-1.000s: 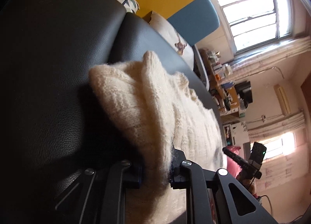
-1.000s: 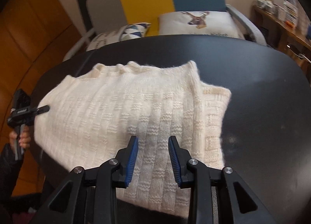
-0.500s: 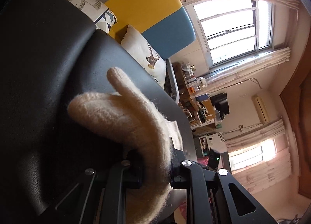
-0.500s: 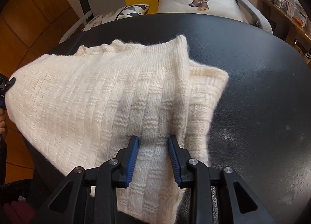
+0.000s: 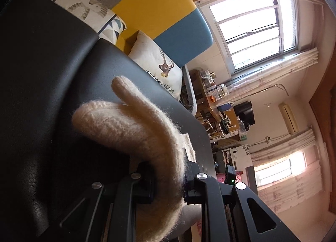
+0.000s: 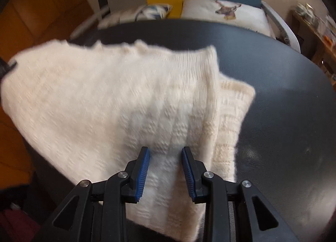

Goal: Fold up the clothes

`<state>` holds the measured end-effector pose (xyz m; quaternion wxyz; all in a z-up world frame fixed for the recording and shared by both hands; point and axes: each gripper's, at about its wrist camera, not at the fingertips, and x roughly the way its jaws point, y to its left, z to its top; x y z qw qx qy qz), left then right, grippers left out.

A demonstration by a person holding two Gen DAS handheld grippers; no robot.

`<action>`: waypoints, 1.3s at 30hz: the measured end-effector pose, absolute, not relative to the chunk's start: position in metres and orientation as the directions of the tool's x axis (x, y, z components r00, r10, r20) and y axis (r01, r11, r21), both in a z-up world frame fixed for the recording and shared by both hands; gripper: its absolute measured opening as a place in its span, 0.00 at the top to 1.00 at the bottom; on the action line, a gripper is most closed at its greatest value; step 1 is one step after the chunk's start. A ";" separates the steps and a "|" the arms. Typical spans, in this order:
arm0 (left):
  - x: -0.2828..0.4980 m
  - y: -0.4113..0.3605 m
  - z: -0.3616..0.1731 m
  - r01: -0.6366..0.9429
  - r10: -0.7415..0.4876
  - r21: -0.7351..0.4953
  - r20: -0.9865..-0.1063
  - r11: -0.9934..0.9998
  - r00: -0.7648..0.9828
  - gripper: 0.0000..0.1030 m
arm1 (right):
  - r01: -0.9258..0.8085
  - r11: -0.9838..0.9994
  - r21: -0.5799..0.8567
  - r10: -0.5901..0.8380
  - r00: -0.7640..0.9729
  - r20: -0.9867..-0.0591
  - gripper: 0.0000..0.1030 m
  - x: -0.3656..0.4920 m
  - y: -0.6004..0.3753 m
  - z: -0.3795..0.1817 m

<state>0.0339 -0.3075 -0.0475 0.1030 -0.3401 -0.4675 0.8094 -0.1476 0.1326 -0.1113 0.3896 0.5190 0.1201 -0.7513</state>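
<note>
Sweater (image 5: pixel 134 130) fills my left gripper (image 5: pixel 168 187), a cream knit fold pinched between its jaws above the black table (image 5: pixel 52 78). My right gripper (image 6: pixel 166 170) clamps the sweater's (image 6: pixel 109 99) near edge between narrow jaws.

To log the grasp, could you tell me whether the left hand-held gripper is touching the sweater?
Touching. The left wrist view shows the left hand-held gripper pinching a fold of the sweater.

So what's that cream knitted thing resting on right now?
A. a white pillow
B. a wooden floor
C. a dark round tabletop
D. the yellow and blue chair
C: the cream sweater lies spread over the dark round table, while the chair and pillows stand behind its far edge.
</note>
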 end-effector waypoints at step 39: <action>-0.135 -0.035 -0.044 0.236 0.425 -0.541 -0.810 -0.807 -0.404 0.77 | 0.614 -0.527 0.587 -0.745 -0.002 -0.667 0.67 -0.116 0.165 -0.166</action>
